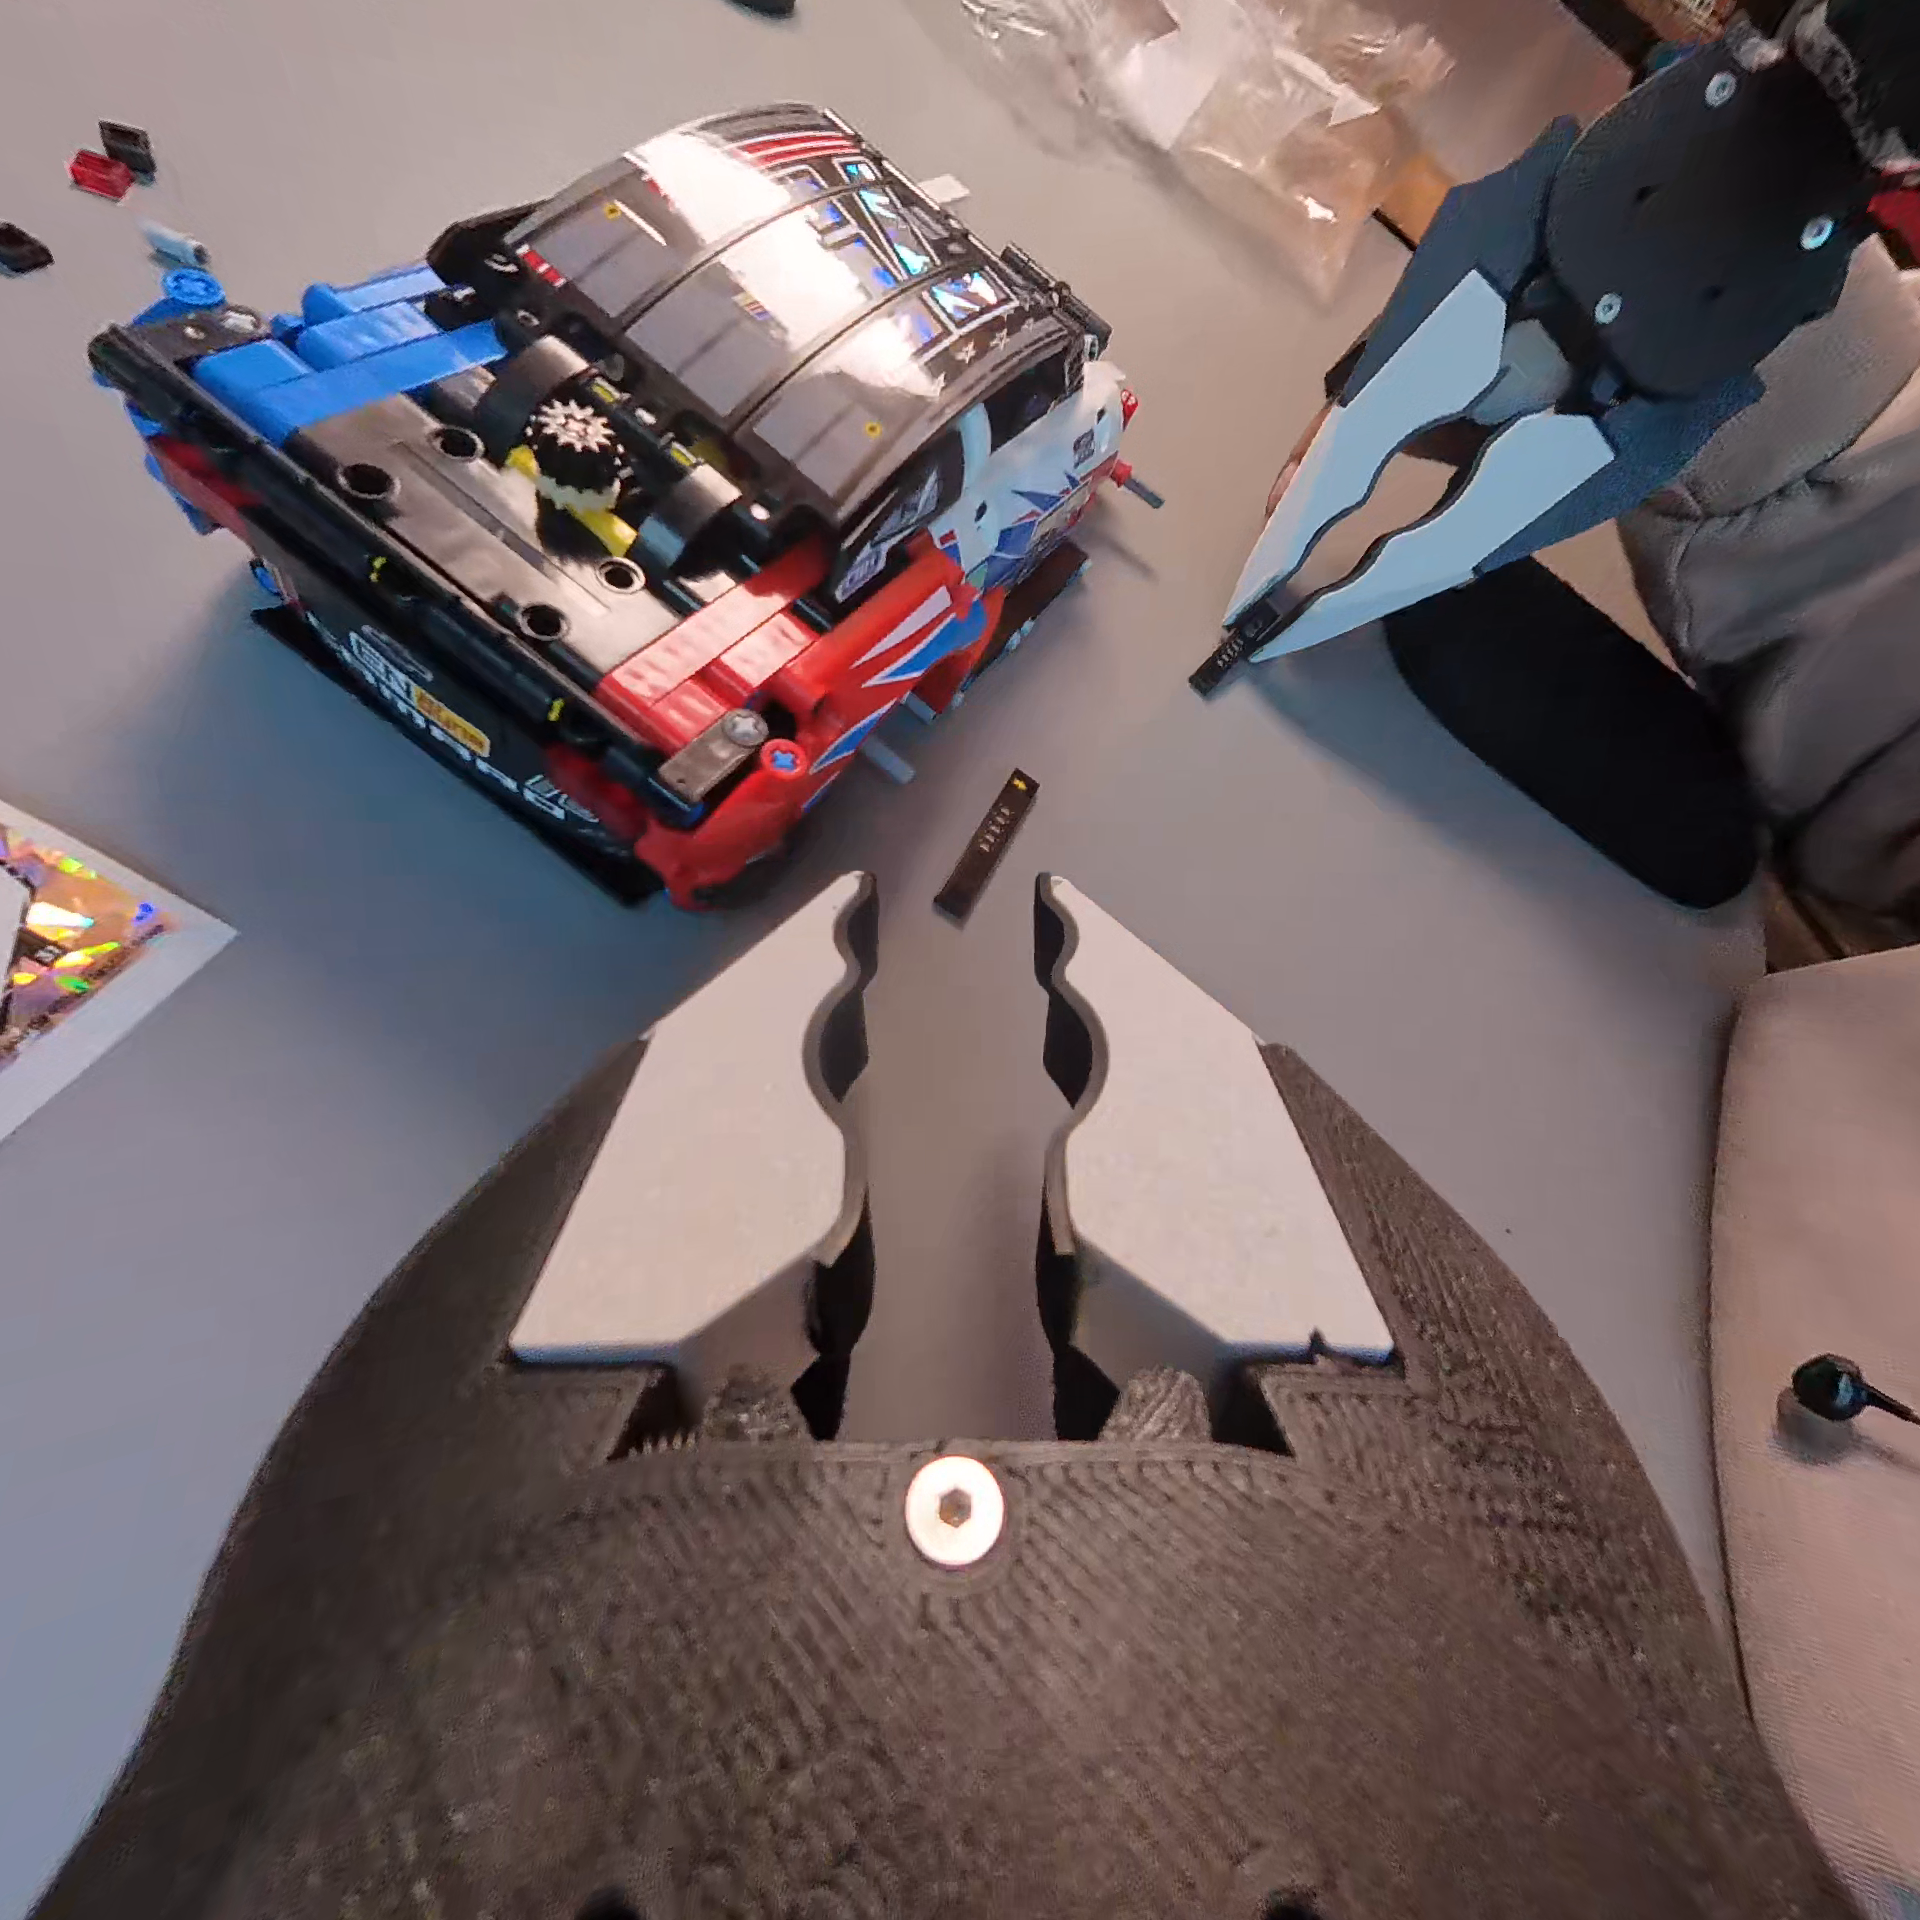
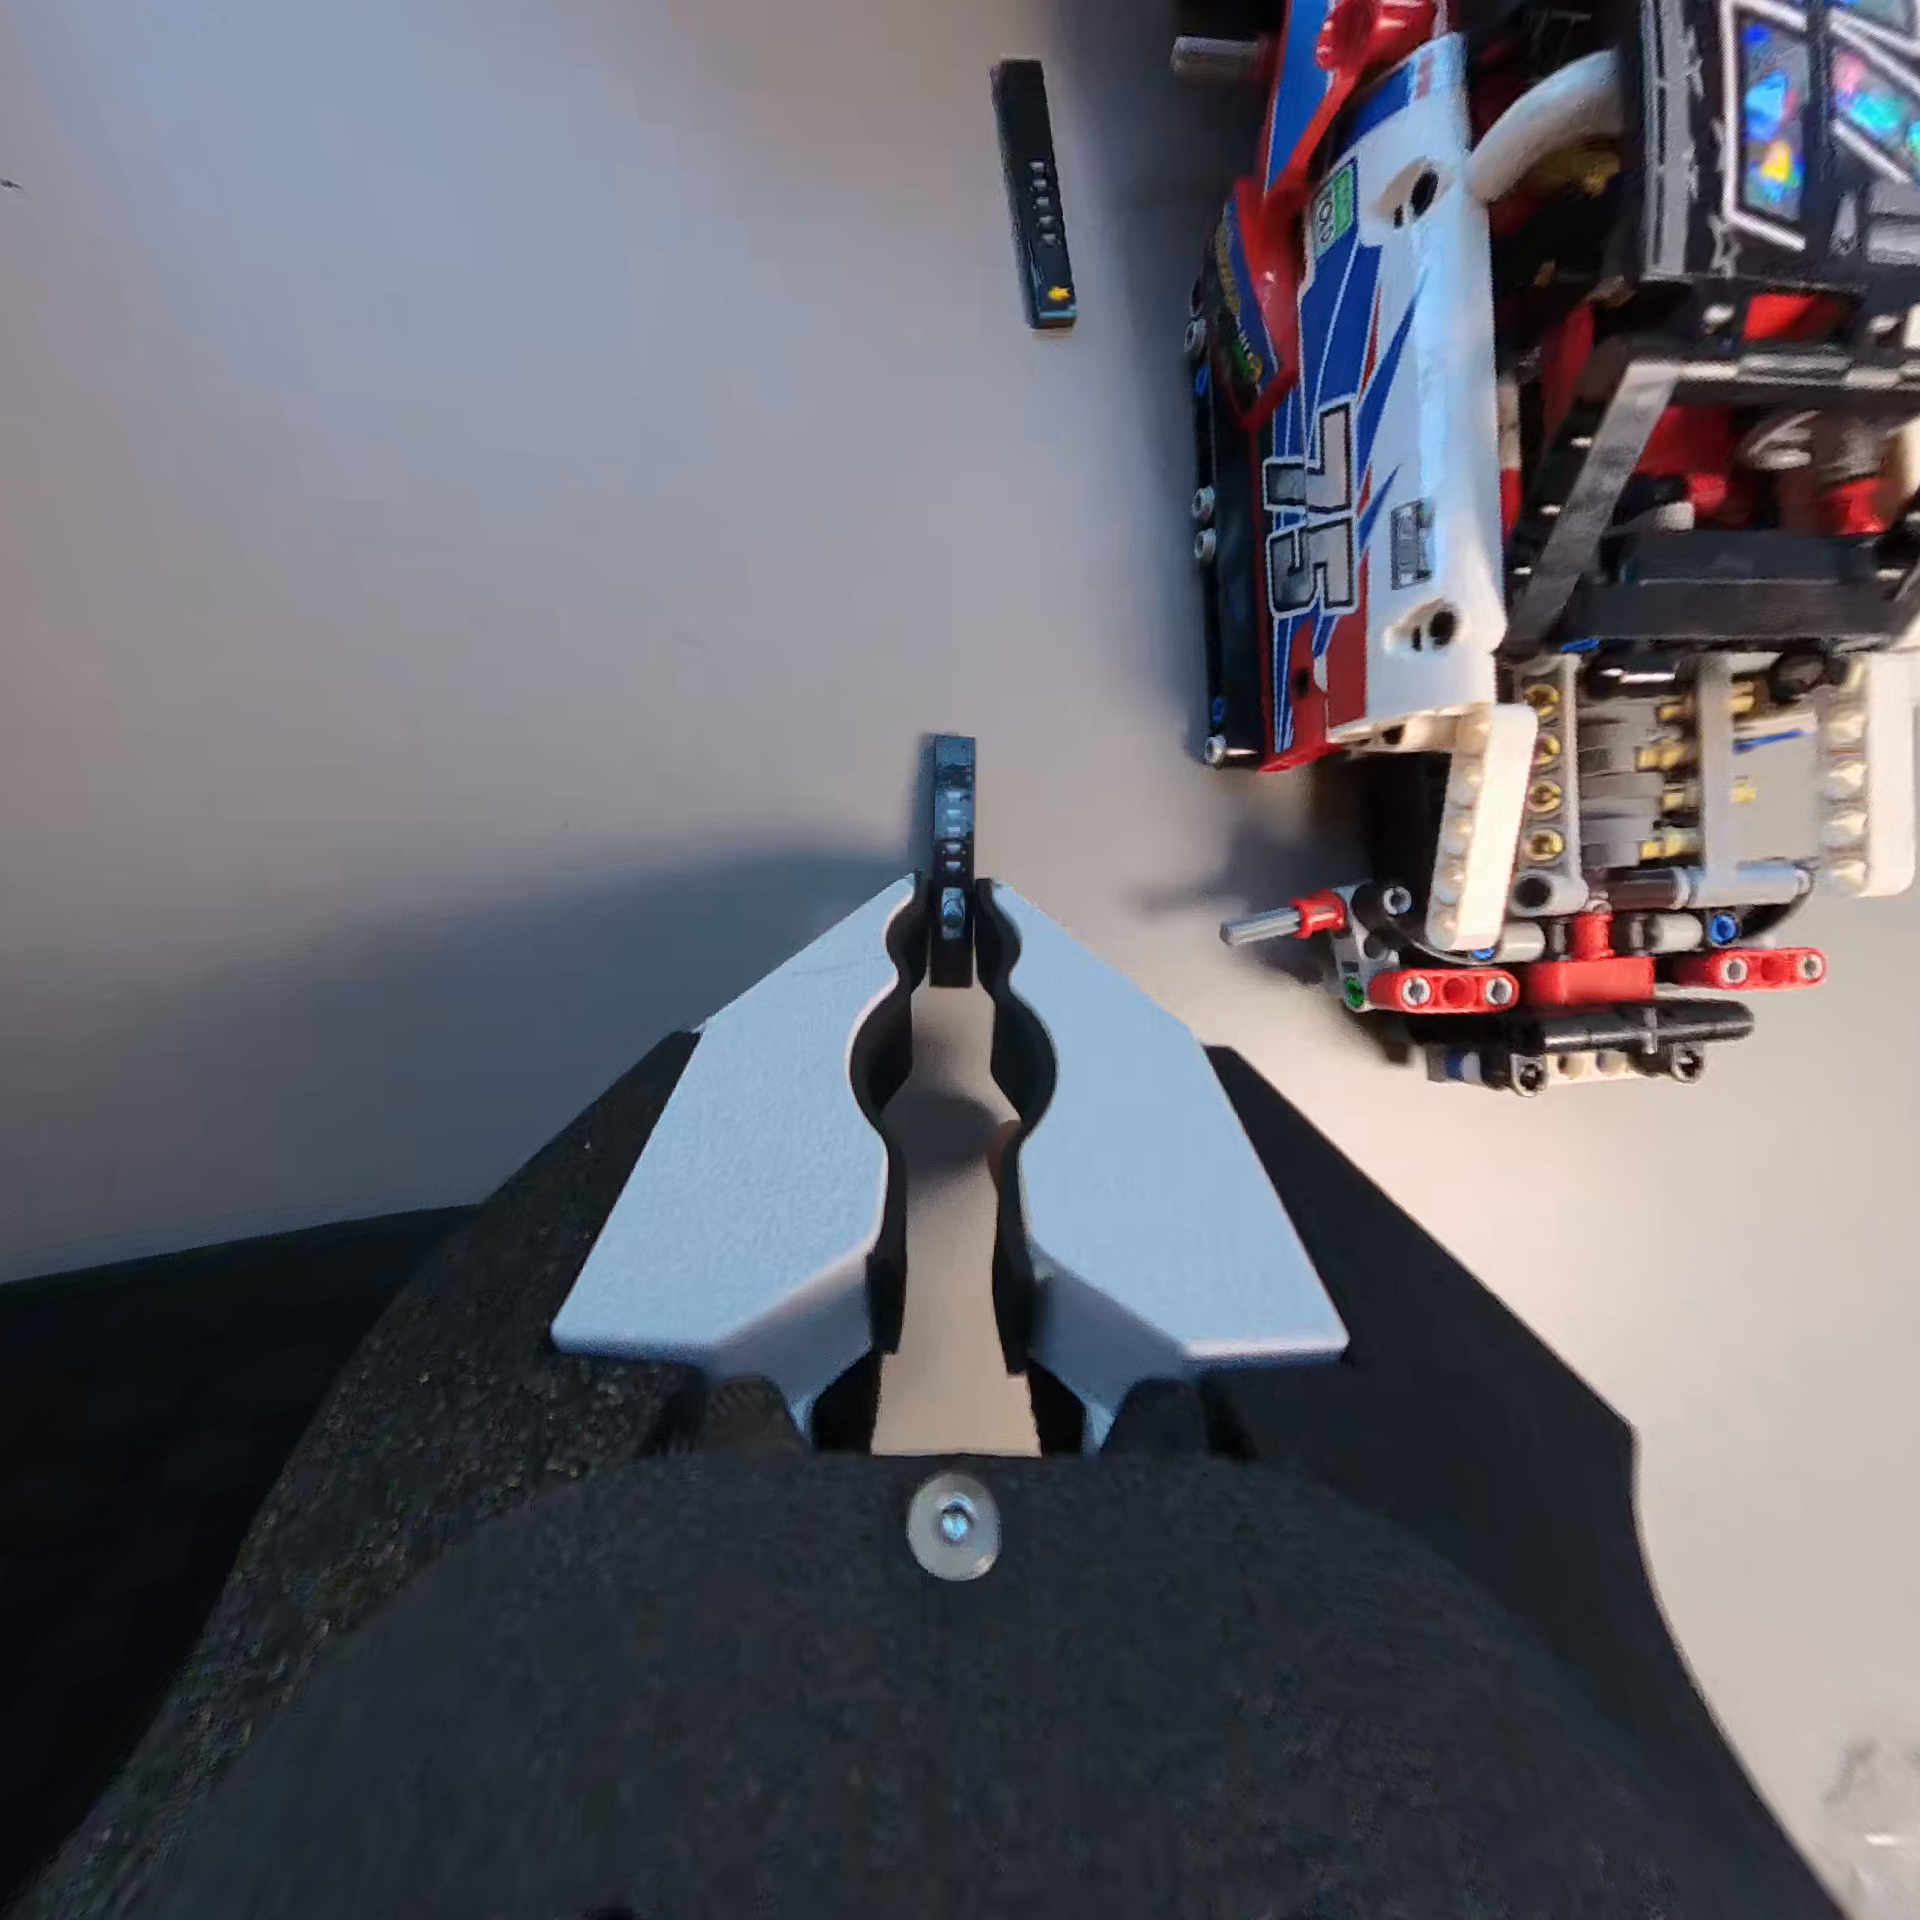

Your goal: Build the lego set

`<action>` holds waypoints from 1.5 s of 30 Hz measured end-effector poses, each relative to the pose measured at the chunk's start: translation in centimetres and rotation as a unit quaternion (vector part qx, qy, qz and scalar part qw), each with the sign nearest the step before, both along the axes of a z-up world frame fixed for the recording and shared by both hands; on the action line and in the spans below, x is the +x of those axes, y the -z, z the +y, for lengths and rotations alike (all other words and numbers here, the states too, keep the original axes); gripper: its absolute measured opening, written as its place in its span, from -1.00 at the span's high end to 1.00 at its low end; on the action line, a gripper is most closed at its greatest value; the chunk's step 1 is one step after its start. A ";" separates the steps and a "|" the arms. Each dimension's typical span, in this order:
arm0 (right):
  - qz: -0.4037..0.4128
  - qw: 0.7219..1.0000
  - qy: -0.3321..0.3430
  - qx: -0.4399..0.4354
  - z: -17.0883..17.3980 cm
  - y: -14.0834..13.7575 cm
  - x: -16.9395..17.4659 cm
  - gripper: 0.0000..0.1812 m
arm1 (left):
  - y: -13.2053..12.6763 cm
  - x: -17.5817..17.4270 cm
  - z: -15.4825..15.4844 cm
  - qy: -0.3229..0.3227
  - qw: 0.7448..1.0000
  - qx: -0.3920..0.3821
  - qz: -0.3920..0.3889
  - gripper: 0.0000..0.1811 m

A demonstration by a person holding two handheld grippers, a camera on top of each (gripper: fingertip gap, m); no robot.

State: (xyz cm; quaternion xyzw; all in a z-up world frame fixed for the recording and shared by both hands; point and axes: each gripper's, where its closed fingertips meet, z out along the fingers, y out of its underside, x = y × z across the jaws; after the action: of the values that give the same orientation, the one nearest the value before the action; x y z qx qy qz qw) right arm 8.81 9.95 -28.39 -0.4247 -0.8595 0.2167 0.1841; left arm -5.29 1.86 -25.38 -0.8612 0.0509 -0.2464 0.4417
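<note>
Lego car (image 1: 623,499) sits on the grey table (image 1: 364,1091), left of centre in our left wrist view, a mostly built racer with a black roof, red, white and blue side panels and blue beams at one end. Going from the left edge, we see a shiny holographic sticker sheet (image 1: 62,935) lying flat at the table's border, and above it a few loose pieces (image 1: 114,156), red and black, well apart from the car. The car's flanks and roof carry printed stickers and a number (we leave the wording out). Just beside its red corner lies a loose black strip (image 1: 982,847), narrow, with small pale marks and a yellow spot at one end; it rests flat, just ahead of our left gripper (image 1: 951,899), whose fingers stand apart with nothing between them. Farther right, crumpled clear bags (image 1: 1247,114) lie at the far side. Our right gripper (image 1: 1262,623) comes down from the upper right, its tips pinched on a second black strip (image 1: 1231,655), which pokes out toward the table. In the right wrist view that held strip (image 2: 951,831) stands edge-on between the closed tips (image 2: 951,914), the loose one (image 2: 1036,197) lies beyond, and the car (image 2: 1558,520) fills the right side.
</note>
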 end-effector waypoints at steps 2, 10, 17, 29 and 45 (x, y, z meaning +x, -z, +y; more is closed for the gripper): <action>-0.022 1.000 0.008 -0.011 0.7 -0.2 0.3 0.82 | -0.2 -0.4 0.1 -0.002 1.000 0.009 0.021 0.69; 0.230 0.967 0.062 0.089 3.2 -6.7 -6.5 0.69 | -2.5 -6.0 1.4 0.005 0.957 0.111 0.267 0.36; 0.236 0.938 0.006 0.253 0.0 -4.2 -9.3 0.68 | 0.3 -5.3 3.2 0.059 0.940 0.097 0.322 0.11; 0.053 0.949 -0.027 0.310 2.1 -2.7 -10.4 0.68 | 0.1 -4.9 2.0 0.062 0.919 0.137 0.365 0.22; -0.179 0.976 -0.117 -0.040 2.3 -9.1 -9.1 0.69 | -3.5 -2.8 6.3 0.055 0.882 0.266 0.385 0.21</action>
State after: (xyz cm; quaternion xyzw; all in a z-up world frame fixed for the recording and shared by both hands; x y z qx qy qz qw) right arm -0.32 12.25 -19.29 -0.3599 -0.9130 0.1913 -0.0164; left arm -8.10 8.17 -21.90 -0.7341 0.3282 0.1037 0.5853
